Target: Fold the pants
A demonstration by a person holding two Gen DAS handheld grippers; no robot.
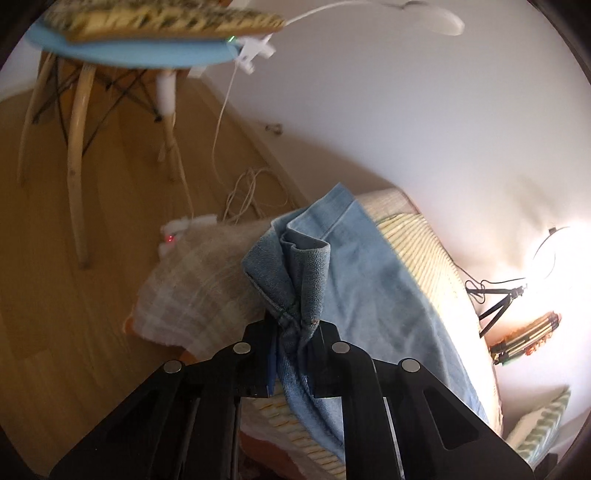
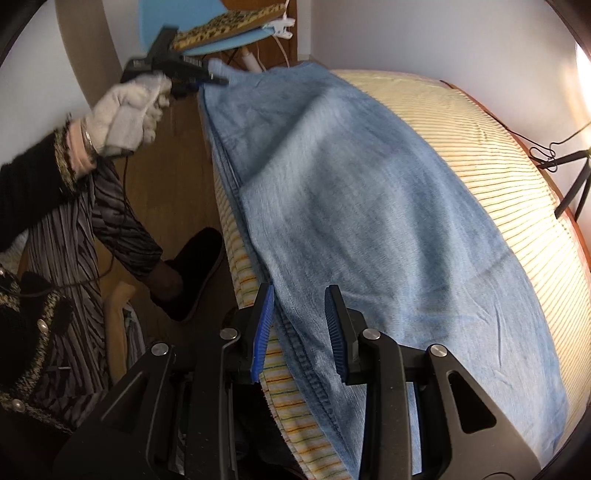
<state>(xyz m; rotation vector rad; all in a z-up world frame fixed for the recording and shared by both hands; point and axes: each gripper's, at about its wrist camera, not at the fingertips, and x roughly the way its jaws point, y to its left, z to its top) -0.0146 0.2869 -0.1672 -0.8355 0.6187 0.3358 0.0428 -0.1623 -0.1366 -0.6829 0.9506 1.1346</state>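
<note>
Striped bed (image 2: 461,147) carries soft, weighty jeans (image 2: 369,206) (denim drapes); left tongs (image 1: 295,325) pinch a corner, right tongs (image 2: 299,325) straddle the seam, spread.

Faded matt denim pants (image 2: 369,206) on ribbed striped cloth bedcover (image 2: 498,184) (floor (image 1: 110,206) smooth wood)

I see the pants (image 2: 369,221) lying on the bed (image 2: 498,177), along its edge; a chair (image 2: 207,33) stands on the floor (image 1: 110,206) beyond the far end.

Glare from a ring lamp (image 1: 554,254) washes the right edge; fisheye bends edges, perhaps slight blur.
</note>
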